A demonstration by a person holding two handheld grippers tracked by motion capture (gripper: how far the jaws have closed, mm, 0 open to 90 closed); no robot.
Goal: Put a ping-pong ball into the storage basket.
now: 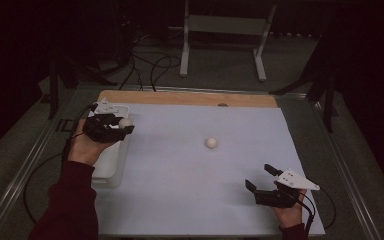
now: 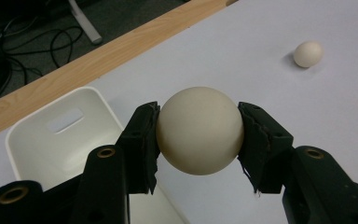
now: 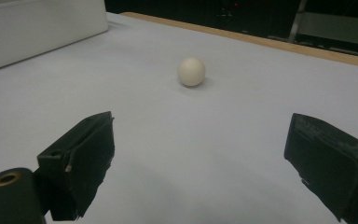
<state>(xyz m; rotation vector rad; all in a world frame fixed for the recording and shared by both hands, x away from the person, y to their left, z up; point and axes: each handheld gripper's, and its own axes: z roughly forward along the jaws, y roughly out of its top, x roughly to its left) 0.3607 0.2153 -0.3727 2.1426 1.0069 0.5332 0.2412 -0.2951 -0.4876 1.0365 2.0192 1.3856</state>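
Note:
My left gripper (image 1: 123, 125) is shut on a cream ball (image 2: 199, 130), both pads pressed to its sides. It holds the ball (image 1: 125, 122) over the far end of a white bin (image 1: 111, 162) at the table's left; the bin (image 2: 51, 140) lies just below the jaws. A second cream ball (image 1: 211, 142) rests on the pale sheet near the table's middle, also far off as ball (image 2: 308, 53) and ball (image 3: 191, 71). My right gripper (image 1: 260, 176) sits low at the front right, open, with nothing between its fingers and the loose ball ahead of it.
The pale sheet (image 1: 190, 190) covers most of the wooden table (image 1: 180, 98). Cables and a white stand (image 1: 225, 30) lie on the floor beyond the far edge. The bin's wall (image 3: 37, 28) stands at the far left of the right gripper view.

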